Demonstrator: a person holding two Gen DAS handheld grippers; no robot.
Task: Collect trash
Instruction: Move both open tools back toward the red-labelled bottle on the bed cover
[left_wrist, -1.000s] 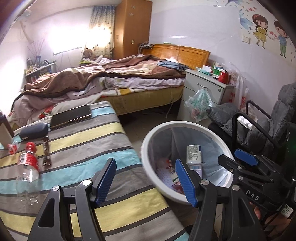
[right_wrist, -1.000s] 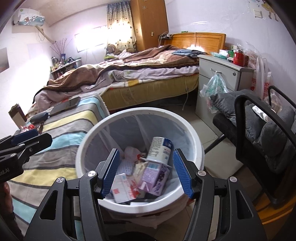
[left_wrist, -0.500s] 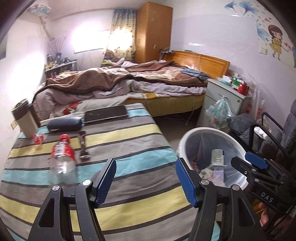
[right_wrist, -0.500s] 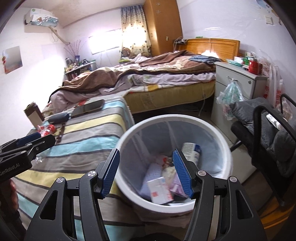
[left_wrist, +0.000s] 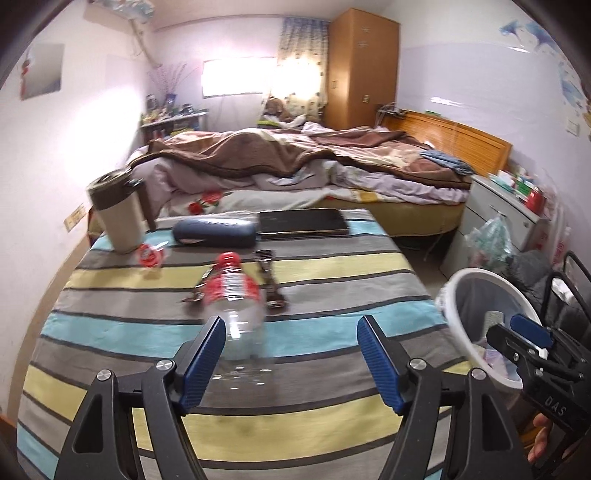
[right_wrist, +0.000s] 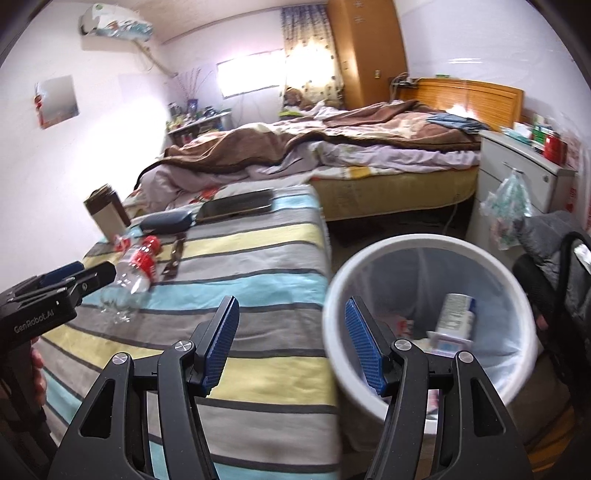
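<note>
1. Left gripper (left_wrist: 291, 354): its jaws are opening and hold nothing. The base of the bottle (left_wrist: 236, 306) shows between the tips in the left wrist view, but the pads are clear of it.
2. Right gripper (right_wrist: 291, 343): jaws wide apart and empty, over the gap between the table edge and the bin (right_wrist: 432, 325).
3. The bottle is clear plastic with a red label and red cap. It lies on its side on the striped cloth (left_wrist: 332, 273), just beyond the left gripper.
4. Near the bottle lie a dark strap-like item (left_wrist: 271, 280) and a red-and-white wrapper (left_wrist: 149, 254); I cannot tell whether the strap is trash.
5. Farther back stand a tumbler (left_wrist: 120, 214), a dark case (left_wrist: 214, 232) and a tablet (left_wrist: 303, 221), which look like keepers, not trash.
6. The bin stands on the floor to the right of the table and already holds a can and cartons.
7. Progress, as I judge it: part done, with some trash binned. The bottle and wrapper are still left to collect, and the bottle looks the likely next pick.
8. Writing: "GenRobot.AI" on the left gripper body in the right wrist view; "DAS" on the right gripper in the left wrist view. The bottle label is too blurred to read.
</note>
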